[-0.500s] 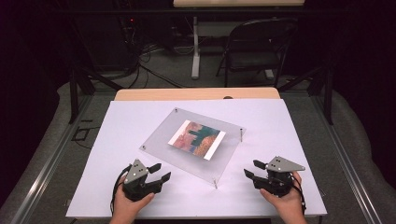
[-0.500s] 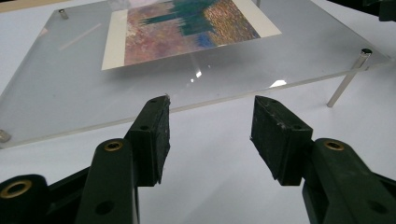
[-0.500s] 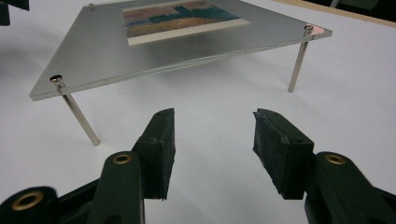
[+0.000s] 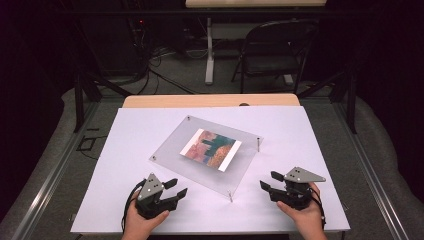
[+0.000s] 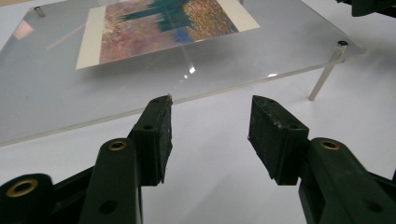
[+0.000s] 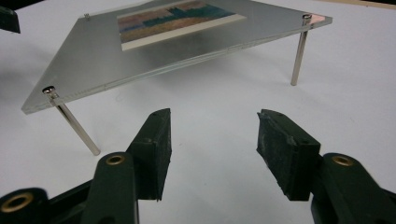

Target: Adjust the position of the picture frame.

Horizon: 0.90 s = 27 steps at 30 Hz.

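Picture frame (image 4: 207, 152) (a clear plate on four thin metal legs, colourful print inside) stands untouched on the bench (image 4: 310, 135), between and just ahead of the left hand-held gripper (image 4: 176, 187) and right hand-held gripper (image 4: 268, 181), both open and empty, so all handling appears still to come.

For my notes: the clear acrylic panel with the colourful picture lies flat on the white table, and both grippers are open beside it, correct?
Not quite: the clear acrylic panel stands raised on thin metal legs above the white table, as the right gripper view shows. Both grippers are open beside it.
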Available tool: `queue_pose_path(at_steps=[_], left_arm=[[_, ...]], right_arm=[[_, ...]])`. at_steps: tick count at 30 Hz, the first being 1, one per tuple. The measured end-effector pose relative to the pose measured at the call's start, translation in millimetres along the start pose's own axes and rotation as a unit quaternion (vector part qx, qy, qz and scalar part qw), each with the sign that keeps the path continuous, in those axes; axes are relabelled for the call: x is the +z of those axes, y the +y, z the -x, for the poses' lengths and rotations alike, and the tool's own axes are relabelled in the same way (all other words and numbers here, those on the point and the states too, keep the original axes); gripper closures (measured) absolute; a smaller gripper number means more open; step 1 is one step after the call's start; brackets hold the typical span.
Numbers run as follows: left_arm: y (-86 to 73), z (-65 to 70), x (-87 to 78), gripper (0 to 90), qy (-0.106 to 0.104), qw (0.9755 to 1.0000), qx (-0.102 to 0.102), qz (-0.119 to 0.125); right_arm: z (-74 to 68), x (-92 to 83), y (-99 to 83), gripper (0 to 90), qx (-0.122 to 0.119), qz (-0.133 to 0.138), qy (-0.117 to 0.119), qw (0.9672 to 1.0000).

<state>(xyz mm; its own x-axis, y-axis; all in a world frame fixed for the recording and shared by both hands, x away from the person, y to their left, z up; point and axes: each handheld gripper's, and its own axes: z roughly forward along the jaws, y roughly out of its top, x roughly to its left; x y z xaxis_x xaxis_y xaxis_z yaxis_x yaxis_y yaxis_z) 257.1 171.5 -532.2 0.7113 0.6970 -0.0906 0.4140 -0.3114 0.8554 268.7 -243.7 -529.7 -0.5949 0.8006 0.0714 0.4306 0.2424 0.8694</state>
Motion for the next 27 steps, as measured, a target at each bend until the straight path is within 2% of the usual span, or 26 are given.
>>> queue_pose_path(at_steps=[3, 4, 5, 6, 7, 8, 9, 14, 17, 19, 21, 27], left_arm=[[0.2, 2.9, 0.8, 51.4, -0.007, 1.0, 0.006, -0.003], [-0.1, 5.7, 1.9, 51.9, -0.013, 0.9999, -0.001, -0.002], [0.3, 6.3, 2.1, 52.6, -0.016, 0.9998, 0.006, -0.006], [0.1, 10.4, 4.2, 52.9, -0.021, 0.9998, 0.004, -0.006], [0.4, 12.1, 5.0, 53.6, -0.025, 0.9996, 0.005, -0.009], [0.8, 16.2, 7.4, 54.0, -0.035, 0.9993, 0.005, -0.011], [0.8, 16.2, 7.4, 54.3, -0.035, 0.9993, 0.005, -0.011], [1.6, 30.7, 19.2, 56.1, -0.049, 0.9984, 0.014, -0.025], [1.3, 38.2, 27.7, 58.7, -0.065, 0.9972, 0.017, -0.032], [0.5, 48.1, 38.6, 60.0, -0.078, 0.9958, 0.02, -0.043], [0.4, 51.2, 41.9, 60.2, -0.081, 0.9954, 0.02, -0.048], [3.0, 65.2, 59.0, 61.6, -0.099, 0.9938, 0.022, -0.045]], right_arm=[[-1.1, 0.3, -0.1, 42.4, 0.003, -0.002, 0.001, 1.0], [-1.5, 0.7, 0.0, 42.0, 0.004, -0.002, 0.001, 1.0], [-2.1, 0.6, 0.1, 41.9, 0.003, -0.003, 0.001, 1.0], [-2.4, 0.4, 0.1, 42.1, 0.004, -0.003, 0.0, 1.0], [-3.4, -0.4, 0.0, 44.2, 0.011, -0.002, 0.004, 0.9999], [-3.3, -1.7, 0.0, 45.9, 0.009, 0.002, 0.008, 0.9999], [-3.3, -1.7, 0.0, 45.9, 0.009, 0.002, 0.008, 0.9999], [-2.6, -3.7, 0.7, 47.8, 0.0, 0.01, 0.007, 0.9999], [-2.6, -5.0, 0.5, 49.7, -0.002, 0.016, 0.008, 0.9998], [-2.4, -6.6, 1.1, 52.0, -0.005, 0.02, 0.008, 0.9998], [-2.5, -6.7, 1.3, 52.1, -0.005, 0.021, 0.01, 0.9997], [-3.5, -4.7, 1.2, 54.2, -0.001, 0.022, 0.019, 0.9996]])
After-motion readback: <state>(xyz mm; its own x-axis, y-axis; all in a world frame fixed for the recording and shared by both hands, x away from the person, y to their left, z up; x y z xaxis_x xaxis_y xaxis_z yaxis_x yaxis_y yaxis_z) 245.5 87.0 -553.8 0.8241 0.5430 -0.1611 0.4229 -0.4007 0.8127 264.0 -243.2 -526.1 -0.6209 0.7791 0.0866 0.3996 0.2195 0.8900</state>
